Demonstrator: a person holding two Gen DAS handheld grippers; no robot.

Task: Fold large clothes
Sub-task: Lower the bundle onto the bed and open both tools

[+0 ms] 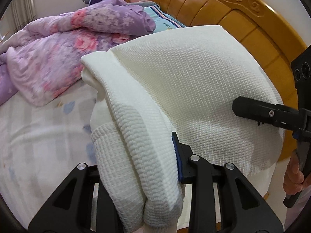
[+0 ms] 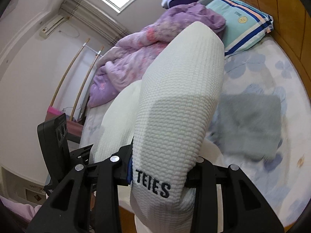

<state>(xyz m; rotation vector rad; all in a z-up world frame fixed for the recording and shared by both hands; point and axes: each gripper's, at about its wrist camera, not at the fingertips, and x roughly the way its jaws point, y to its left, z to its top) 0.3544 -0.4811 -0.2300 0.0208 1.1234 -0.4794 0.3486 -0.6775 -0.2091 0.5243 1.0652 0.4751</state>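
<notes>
Risk: slipping of bunched knit from 1 clamp, folded layers sagging apart in mid-carry.

Left gripper (image 1: 143, 167), low centre: clamped narrow on white garment (image 1: 184, 81).

Right gripper (image 2: 161, 167), low centre: likewise clamped.

Garment stretched between both, above bedsheet (image 2: 268, 73); quilt (image 1: 58, 58) upper left.

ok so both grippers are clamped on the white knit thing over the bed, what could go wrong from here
1. The left gripper and right gripper each pinch a thick bunched roll of the white knit garment; layers could slip out, undoing the fold.
2. A loose flap hangs off the side and may land creased.
3. The purple floral quilt lies heaped close by, so the garment may come down partly on it, not flat on the sheet.
</notes>
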